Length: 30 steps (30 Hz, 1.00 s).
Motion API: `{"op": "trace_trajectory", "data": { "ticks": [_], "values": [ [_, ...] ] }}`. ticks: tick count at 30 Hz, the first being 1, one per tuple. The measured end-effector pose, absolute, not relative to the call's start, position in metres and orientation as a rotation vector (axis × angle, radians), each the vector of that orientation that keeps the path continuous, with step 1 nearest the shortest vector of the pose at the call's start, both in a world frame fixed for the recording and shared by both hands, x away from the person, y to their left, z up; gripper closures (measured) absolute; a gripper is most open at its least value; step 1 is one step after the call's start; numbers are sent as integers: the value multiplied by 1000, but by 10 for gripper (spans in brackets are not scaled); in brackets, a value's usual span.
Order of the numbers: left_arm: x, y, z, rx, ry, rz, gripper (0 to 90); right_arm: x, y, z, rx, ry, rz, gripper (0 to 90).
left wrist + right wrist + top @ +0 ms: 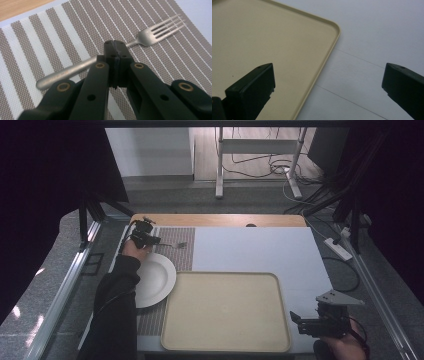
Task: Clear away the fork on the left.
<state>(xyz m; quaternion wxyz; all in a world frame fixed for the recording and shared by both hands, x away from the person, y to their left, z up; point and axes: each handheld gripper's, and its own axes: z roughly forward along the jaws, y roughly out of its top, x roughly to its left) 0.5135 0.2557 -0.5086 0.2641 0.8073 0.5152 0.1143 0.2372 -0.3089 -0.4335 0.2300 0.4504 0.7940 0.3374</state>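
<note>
White surface [260, 250], striped mat [50, 37]. Left claw [115, 51] clamped on fork [150, 37] handle, fork flat on mat: grasp made, lift and placing left. Right claw [327, 82] apart, idle beside tray [274, 37].

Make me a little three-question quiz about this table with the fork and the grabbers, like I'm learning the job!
1. True or false: the left gripper is shut on the fork.
2. What lies under the fork: (a) the tray, (b) the striped placemat, (c) the white plate?
3. How do the right gripper jaws stand?

Key
1. True: the jaws are pressed together on the handle.
2. b. The fork rests on the placemat, beyond the plate.
3. Wide apart, with nothing between them, above the tray's corner.
</note>
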Motion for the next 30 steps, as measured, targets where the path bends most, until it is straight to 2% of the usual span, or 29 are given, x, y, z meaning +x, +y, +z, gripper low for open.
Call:
{"op": "trace_trajectory", "data": {
  "ticks": [9,14,27,30],
  "values": [
    [530,257,-518,2230,1454,338,885,237,-309,-434,1234,2186,926,0],
    [534,260,-521,2245,1489,301,886,237,-308,-434,1227,2188,921,0],
    [513,259,-516,2410,1356,113,886,237,-308,-434,1220,2189,923,0],
    [509,258,-516,2436,1319,115,886,237,-308,-434,1219,2190,923,0]
  ]
}}
